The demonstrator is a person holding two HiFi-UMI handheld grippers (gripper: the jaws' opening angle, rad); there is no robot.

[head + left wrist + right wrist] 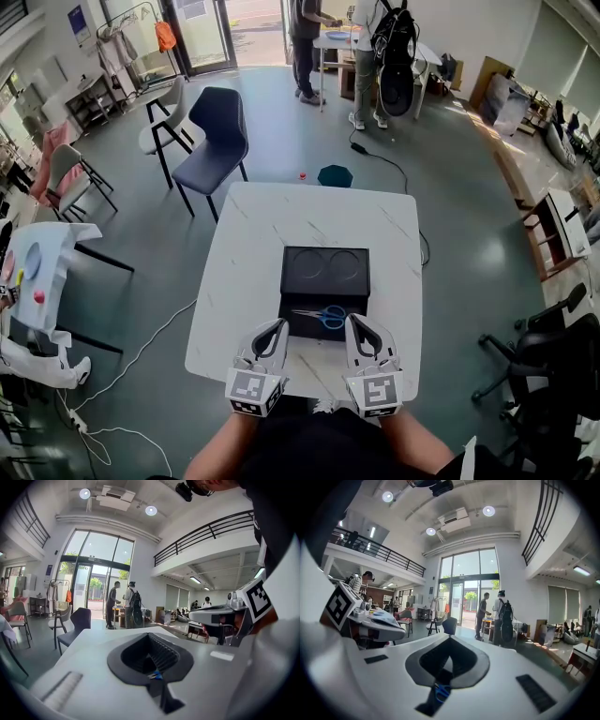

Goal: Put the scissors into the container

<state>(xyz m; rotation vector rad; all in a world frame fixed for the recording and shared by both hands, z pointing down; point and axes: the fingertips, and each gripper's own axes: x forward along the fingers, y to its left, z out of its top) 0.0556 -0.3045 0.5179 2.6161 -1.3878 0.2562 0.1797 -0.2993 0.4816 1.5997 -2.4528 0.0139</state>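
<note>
Scissors [324, 316]: blue-handled, lying flat inside the container's near compartment
Container [284, 281]: black, open, on the middle of the white desk [253, 234]
Left gripper [278, 325]: jaws closed together, empty, at the container's near edge
Right gripper [355, 322]: jaws closed together, empty, just beside the scissors' handles

One pair of scissors [326, 316], one container [324, 272], one table [246, 281], two grippers [273, 330] [359, 324].

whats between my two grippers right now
The scissors, lying across the near half of the container. The head view shows them between the tips of the left hand-held gripper and the right hand-held gripper.
</note>
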